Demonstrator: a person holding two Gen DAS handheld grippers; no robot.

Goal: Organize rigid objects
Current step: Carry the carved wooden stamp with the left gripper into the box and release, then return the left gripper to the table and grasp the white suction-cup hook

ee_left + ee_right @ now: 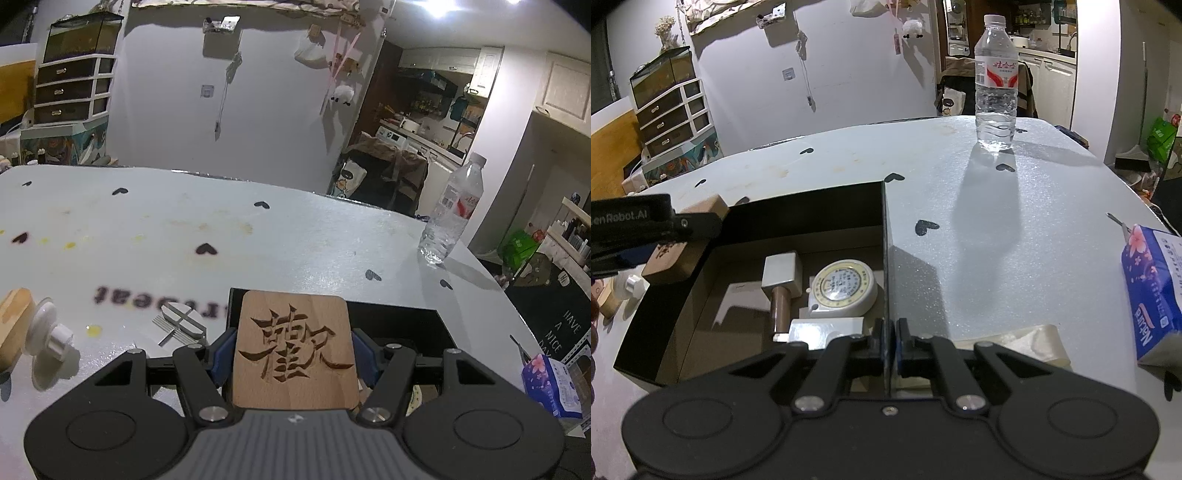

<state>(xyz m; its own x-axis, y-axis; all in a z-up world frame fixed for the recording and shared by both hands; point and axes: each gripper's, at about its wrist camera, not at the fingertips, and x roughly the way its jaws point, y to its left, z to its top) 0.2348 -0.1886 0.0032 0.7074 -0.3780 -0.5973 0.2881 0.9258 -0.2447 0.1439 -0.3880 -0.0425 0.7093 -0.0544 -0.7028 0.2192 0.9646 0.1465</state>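
Observation:
My left gripper (293, 350) is shut on a wooden block (293, 349) carved with a Chinese character, held above the left edge of a black box (391, 321). From the right wrist view the left gripper (661, 242) and its wooden block (670, 262) hang over the box's left wall (661, 314). My right gripper (890, 341) is shut on the box's right wall (885, 258). Inside the box lie a round tape measure (842, 288), a metal-headed stamp (781, 280) and a white flat piece (823, 330).
A water bottle (995, 85) stands at the table's far right corner. A tissue pack (1152, 291) lies at the right edge. Left of the box are a white knob (46, 332), a wooden piece (13, 325) and a small metal-and-white part (183, 321).

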